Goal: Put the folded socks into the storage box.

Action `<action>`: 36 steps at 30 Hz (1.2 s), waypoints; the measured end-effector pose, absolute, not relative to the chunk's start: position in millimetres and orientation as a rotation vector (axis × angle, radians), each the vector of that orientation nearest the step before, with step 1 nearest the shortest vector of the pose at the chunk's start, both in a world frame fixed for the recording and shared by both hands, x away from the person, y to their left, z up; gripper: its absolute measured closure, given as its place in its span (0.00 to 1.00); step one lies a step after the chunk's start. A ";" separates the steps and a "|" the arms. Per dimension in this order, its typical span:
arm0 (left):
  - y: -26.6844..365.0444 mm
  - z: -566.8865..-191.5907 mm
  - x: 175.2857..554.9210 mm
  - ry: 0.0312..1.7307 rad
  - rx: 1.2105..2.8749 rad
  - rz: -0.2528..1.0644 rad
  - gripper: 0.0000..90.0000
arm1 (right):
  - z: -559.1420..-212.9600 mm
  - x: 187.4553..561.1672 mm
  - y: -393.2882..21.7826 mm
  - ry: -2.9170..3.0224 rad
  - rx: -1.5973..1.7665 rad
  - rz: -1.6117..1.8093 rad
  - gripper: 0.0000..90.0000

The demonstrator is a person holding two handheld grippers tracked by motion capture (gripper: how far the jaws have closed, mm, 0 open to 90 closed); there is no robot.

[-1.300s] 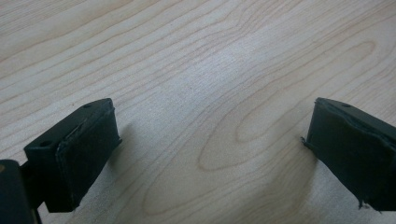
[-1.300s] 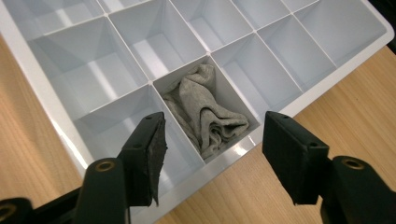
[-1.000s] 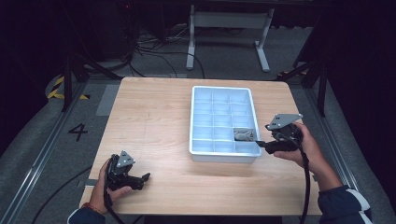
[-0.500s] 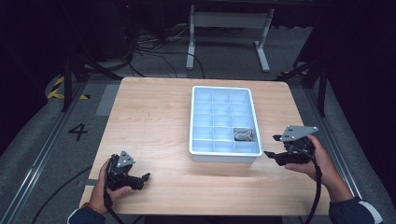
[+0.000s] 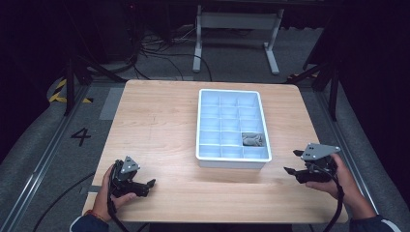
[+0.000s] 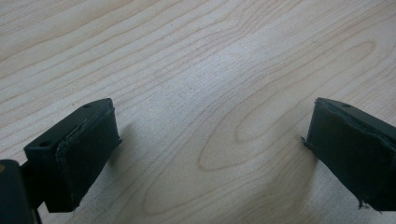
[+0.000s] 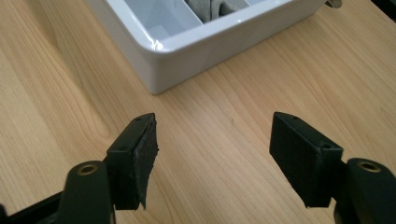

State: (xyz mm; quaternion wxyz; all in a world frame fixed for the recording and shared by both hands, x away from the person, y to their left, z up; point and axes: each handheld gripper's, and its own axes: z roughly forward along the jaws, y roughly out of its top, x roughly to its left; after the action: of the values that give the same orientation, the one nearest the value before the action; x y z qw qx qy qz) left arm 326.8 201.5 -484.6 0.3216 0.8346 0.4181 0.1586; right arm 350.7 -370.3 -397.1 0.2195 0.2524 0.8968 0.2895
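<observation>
You're in a lab or test studio: dark surroundings, a lone wooden tabletop (image 5: 159, 125), loose cables (image 5: 159, 48) on grey floor (image 5: 43, 159), hazard tape (image 5: 60, 92), a painted floor number (image 5: 80, 137).

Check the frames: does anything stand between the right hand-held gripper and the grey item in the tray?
Yes. The white tray's wall stands between the right hand-held gripper and the grey item.

Dark room, grey floor (image 5: 43, 159) marked with a 4 (image 5: 80, 136), metal stand (image 5: 237, 29), loose cables (image 5: 159, 46) behind
</observation>
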 end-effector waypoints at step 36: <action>201.1 -484.6 327.3 1.103 2.192 0.413 0.03 | -483.6 317.0 -456.1 2.299 1.162 1.024 0.22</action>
State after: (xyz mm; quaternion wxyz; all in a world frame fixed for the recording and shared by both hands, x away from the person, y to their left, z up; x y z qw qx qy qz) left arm 327.3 201.1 -484.6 0.3207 0.8344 0.4198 0.1571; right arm 317.0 -456.1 -483.6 0.1837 0.4120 0.8153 0.3631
